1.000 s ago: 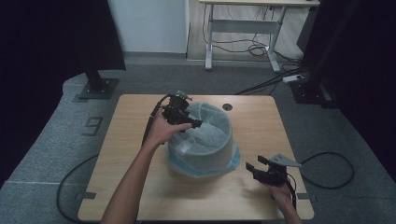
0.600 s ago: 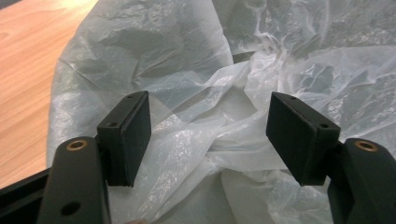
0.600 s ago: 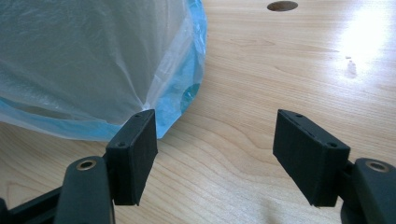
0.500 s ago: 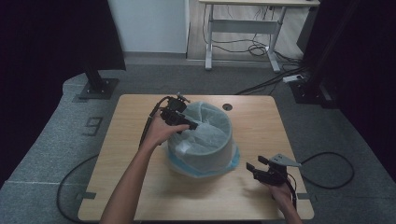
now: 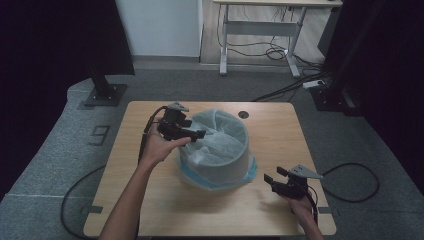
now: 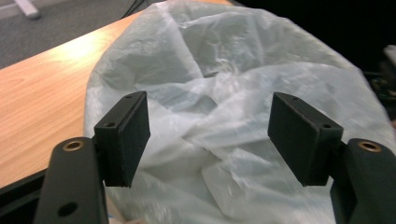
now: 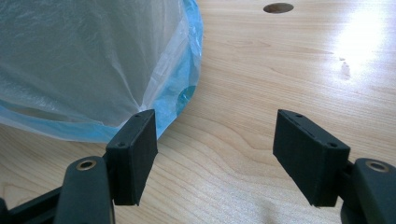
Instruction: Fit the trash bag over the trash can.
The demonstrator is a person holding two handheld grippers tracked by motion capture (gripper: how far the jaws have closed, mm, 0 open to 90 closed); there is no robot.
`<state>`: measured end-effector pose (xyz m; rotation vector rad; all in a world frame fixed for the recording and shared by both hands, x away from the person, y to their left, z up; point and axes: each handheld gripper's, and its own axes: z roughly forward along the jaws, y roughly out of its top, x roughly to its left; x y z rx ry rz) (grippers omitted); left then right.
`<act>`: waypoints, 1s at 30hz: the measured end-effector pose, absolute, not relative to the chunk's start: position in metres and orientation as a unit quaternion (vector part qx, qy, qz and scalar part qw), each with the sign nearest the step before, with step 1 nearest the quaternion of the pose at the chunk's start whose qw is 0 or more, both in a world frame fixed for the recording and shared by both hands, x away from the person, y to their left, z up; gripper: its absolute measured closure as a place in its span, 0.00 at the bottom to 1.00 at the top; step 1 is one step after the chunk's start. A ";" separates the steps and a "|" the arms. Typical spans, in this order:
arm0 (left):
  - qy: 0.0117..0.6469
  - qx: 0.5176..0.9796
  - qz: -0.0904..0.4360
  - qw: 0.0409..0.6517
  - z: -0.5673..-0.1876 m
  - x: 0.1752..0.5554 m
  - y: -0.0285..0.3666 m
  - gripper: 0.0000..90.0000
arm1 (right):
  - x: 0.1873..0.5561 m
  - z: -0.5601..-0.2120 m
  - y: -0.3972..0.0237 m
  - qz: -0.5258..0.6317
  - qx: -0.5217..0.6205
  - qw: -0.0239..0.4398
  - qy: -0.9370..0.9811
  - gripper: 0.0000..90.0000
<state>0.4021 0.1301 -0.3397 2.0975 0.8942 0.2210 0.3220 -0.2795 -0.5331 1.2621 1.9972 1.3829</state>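
Leftward and slightly up has gone the left gripper [image 5: 194, 134] since a second ago, from above the bin's mouth to its left rim; the right gripper [image 5: 274, 180] has kept its place. One grey bin [image 5: 235, 160] stands upright mid-bench, mouth up, lined with one translucent bag [image 6: 224, 102] (blue-edged at the base). Both grippers' fingers [image 7: 133, 151] gape wide, empty. Bare bench [image 5: 280, 125] lies open beyond the bin and at right.

Lined bin [image 5: 220, 150] mid-table [image 5: 150, 210], left hand-held gripper [image 5: 192, 134] at its rim
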 end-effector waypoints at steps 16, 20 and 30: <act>0.342 0.817 0.109 0.452 -0.352 0.350 0.175 0.32 | 0.322 -0.535 -0.278 0.489 0.453 0.203 0.717 0.33; 0.343 0.817 0.109 0.451 -0.363 0.338 0.184 0.32 | 0.323 -0.537 -0.278 0.487 0.454 0.203 0.718 0.33; 0.354 0.810 0.115 0.454 -0.383 0.317 0.205 0.32 | 0.322 -0.540 -0.271 0.476 0.448 0.206 0.729 0.33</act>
